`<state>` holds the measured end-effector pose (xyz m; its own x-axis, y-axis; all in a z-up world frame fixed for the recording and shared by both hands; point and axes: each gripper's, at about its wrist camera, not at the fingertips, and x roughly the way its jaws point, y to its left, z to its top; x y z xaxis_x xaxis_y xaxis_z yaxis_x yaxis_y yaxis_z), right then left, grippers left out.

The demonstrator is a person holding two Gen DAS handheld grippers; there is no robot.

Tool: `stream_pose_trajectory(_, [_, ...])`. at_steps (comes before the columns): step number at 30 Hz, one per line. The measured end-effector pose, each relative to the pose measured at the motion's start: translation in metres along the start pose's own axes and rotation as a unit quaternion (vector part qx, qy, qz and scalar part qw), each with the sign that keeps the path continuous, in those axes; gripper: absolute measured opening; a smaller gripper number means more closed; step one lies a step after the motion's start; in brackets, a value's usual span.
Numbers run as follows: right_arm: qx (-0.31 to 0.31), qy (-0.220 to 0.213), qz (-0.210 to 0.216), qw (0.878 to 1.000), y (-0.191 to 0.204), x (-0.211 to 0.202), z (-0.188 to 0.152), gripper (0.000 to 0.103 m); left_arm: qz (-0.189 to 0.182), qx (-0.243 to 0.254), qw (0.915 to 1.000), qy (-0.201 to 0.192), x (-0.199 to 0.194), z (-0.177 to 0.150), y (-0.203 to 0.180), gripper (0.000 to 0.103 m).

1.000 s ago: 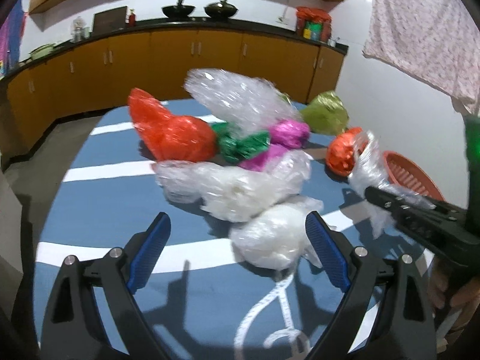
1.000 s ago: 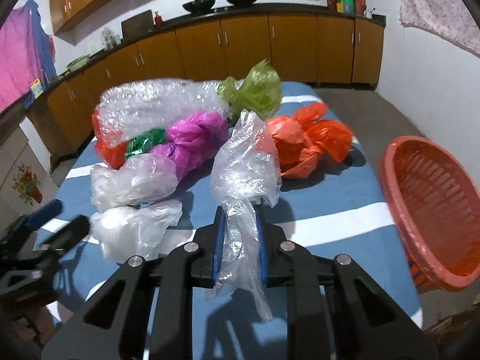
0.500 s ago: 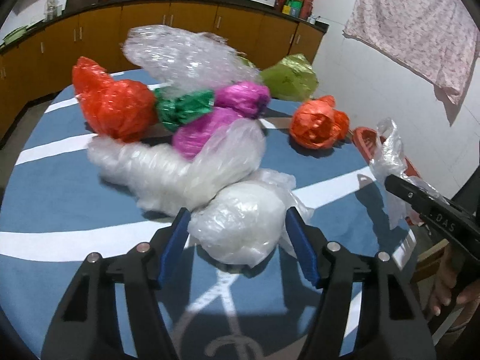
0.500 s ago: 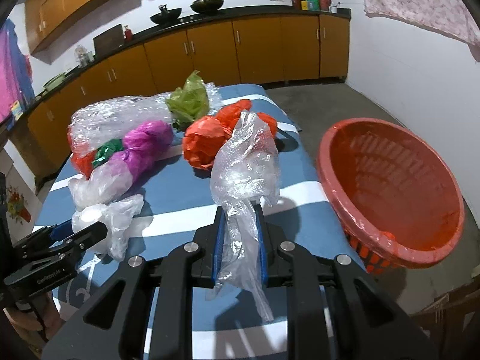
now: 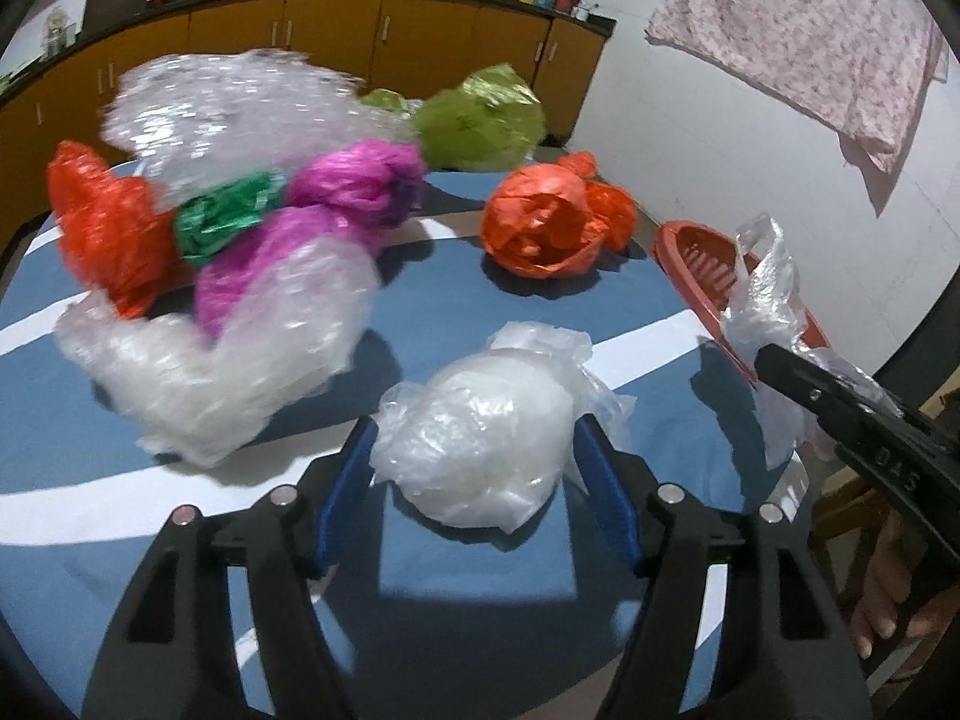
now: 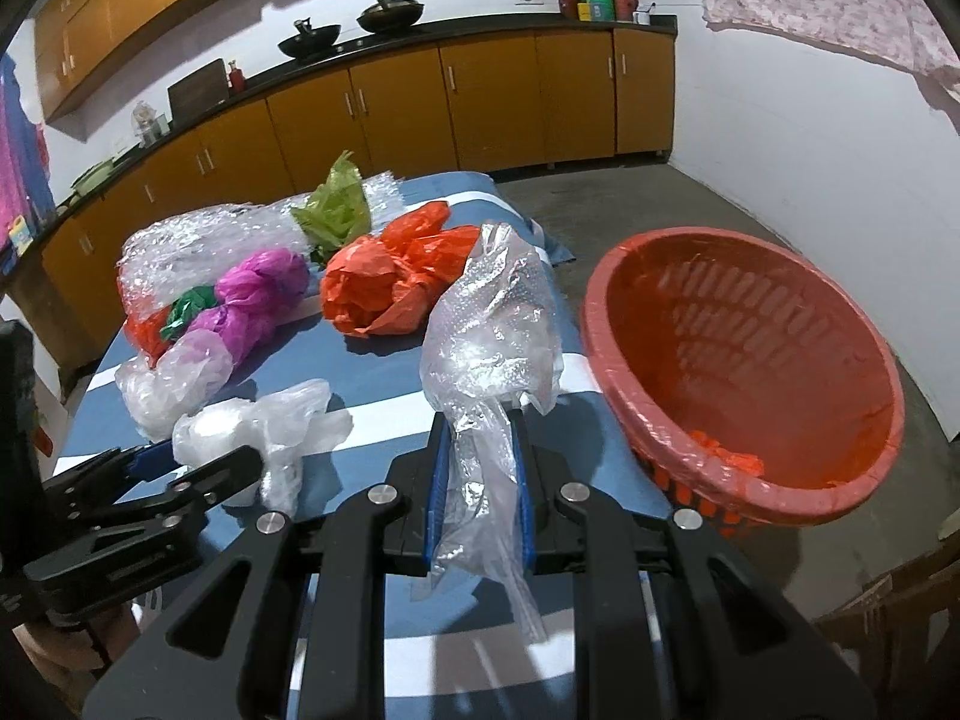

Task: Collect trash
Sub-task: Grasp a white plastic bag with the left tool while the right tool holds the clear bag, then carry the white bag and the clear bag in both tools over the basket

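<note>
My left gripper (image 5: 477, 450) is shut on a crumpled white plastic bag (image 5: 486, 426), held just above the blue striped table (image 5: 420, 618); that bag also shows in the right wrist view (image 6: 252, 420). My right gripper (image 6: 480, 444) is shut on a clear bubble-wrap bag (image 6: 492, 324) that stands up between the blue pads, beside the red basket (image 6: 750, 372). The basket holds an orange scrap (image 6: 726, 453). The right gripper with its bag also shows in the left wrist view (image 5: 774, 360).
On the table lie an orange bag (image 5: 552, 222), a green bag (image 5: 480, 120), a magenta bag (image 5: 354, 186), a red bag (image 5: 108, 228), a dark green bag (image 5: 228, 210) and clear bubble wrap (image 5: 240, 102). Kitchen cabinets (image 6: 480, 102) stand behind.
The left gripper has closed on the white bag and pulled it away from the pile. The right gripper has carried the clear bag toward the red basket.
</note>
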<state>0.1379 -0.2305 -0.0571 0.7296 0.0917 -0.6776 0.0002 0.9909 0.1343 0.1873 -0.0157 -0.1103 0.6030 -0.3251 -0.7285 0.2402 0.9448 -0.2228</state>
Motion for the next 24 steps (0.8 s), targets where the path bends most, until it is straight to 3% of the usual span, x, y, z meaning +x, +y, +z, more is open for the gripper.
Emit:
stream_pose_trajectory(5, [0.008,-0.001,-0.009,1.000,-0.011,-0.004,-0.002,0.019,-0.008,0.015,0.9999,0.002,0.009,0.006,-0.014,0.067])
stream_pose_trajectory(9, [0.013,-0.004,-0.016,1.000,-0.020,-0.008,-0.003,0.019,-0.008,0.027,0.9996,0.005,0.014,0.011,-0.021,0.045])
stream_pose_trajectory(12, [0.014,-0.008,-0.022,1.000,-0.024,-0.011,-0.004,0.020,-0.007,0.028,0.9996,0.000,0.012,0.012,-0.022,0.037])
stream_pose_trajectory(24, [0.033,-0.025,-0.040,0.998,-0.047,-0.029,-0.003,0.019,-0.003,0.034,0.9988,-0.034,-0.008,0.025,-0.037,0.031])
